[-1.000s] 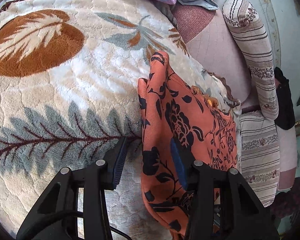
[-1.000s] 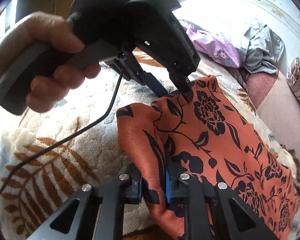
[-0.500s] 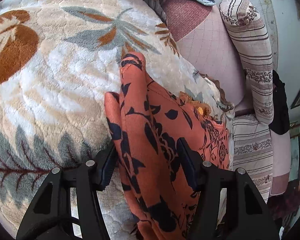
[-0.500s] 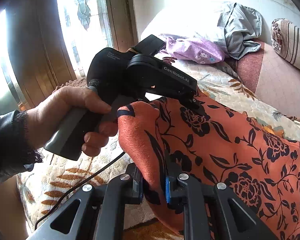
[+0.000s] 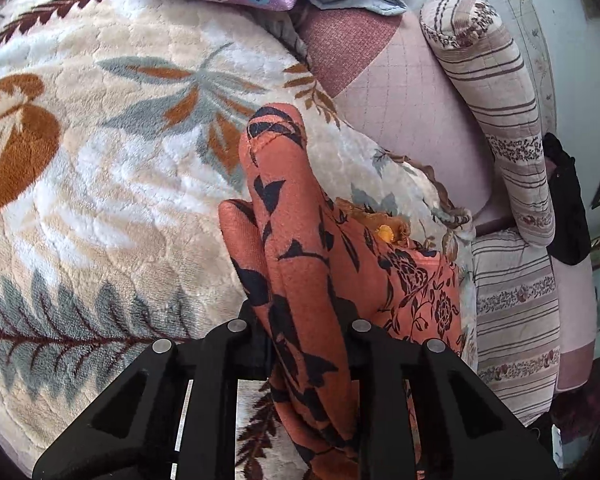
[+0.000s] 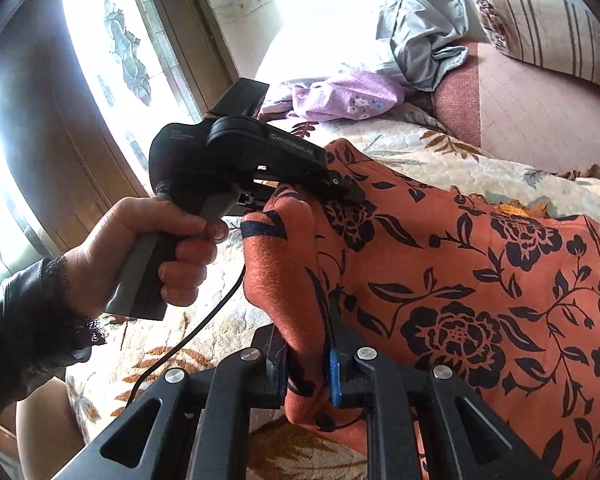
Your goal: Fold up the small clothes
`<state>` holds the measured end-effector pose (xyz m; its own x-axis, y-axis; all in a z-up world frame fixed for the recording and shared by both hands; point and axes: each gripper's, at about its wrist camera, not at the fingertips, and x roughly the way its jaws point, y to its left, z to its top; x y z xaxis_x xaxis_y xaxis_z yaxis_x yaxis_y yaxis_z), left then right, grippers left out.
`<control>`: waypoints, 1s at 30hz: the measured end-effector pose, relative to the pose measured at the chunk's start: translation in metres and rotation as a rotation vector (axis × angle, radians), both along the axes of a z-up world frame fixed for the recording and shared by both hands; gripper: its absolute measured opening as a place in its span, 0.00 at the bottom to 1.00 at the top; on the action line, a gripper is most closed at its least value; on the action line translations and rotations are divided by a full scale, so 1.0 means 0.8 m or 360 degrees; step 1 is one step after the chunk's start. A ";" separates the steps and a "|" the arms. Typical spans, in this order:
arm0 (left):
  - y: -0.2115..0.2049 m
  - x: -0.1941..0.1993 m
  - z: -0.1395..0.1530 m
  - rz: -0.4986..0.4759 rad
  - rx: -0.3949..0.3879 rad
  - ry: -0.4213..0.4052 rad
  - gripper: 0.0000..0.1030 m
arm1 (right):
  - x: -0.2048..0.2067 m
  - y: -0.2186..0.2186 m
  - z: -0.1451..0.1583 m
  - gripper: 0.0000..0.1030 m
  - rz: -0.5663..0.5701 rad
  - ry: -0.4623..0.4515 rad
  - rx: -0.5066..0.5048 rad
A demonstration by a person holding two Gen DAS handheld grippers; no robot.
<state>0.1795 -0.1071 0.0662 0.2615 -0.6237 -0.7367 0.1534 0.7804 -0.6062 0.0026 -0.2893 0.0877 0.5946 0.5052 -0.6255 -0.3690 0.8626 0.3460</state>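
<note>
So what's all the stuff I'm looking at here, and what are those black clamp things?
Floral garment: one, orange with black flowers, lying on the blanket, near edge lifted.
Blanket: one, cream plush with leaf pattern, under the garment.
Purple cloth: one, lilac with small flowers, at the blanket's far end.
Grey cloth: one, crumpled, beside the purple one.
Striped bolster: one, beige and brown, on the pink sofa.
Window: one, patterned glass, far left.
Left gripper: black, clamped on the garment's edge.
Right gripper: black, clamped on the same edge.
Left hand: holds the left gripper's handle.

White "CenRobot.AI" lettering on black left hand-held gripper (image 6: 342, 184) body; other print illegible.
</note>
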 end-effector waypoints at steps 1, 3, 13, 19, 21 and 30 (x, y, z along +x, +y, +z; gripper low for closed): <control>-0.006 -0.002 0.008 -0.0012 0.0011 -0.0015 0.16 | -0.002 -0.005 0.001 0.13 -0.0014 0.0000 0.0019; -0.020 -0.005 0.024 -0.0037 0.0038 -0.0043 0.16 | -0.008 -0.016 0.005 0.13 -0.0043 -0.0003 0.0058; -0.125 -0.022 0.090 -0.0195 0.0103 -0.0161 0.16 | -0.056 -0.112 0.027 0.10 -0.0235 -0.0026 0.0257; -0.219 -0.037 0.104 -0.0320 0.0149 -0.0196 0.16 | -0.086 -0.183 0.032 0.07 -0.0369 -0.0041 0.0348; -0.251 -0.044 0.104 -0.0366 0.0173 -0.0208 0.16 | -0.097 -0.205 0.028 0.07 -0.0413 -0.0030 0.0370; -0.387 -0.069 0.085 -0.0545 0.0266 -0.0237 0.16 | -0.138 -0.299 0.005 0.06 -0.0588 0.0029 0.0411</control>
<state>0.1241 -0.4166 0.1344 0.1709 -0.5680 -0.8051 0.4980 0.7549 -0.4269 -0.1077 -0.5284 0.0914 0.7544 0.4022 -0.5187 -0.0446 0.8198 0.5708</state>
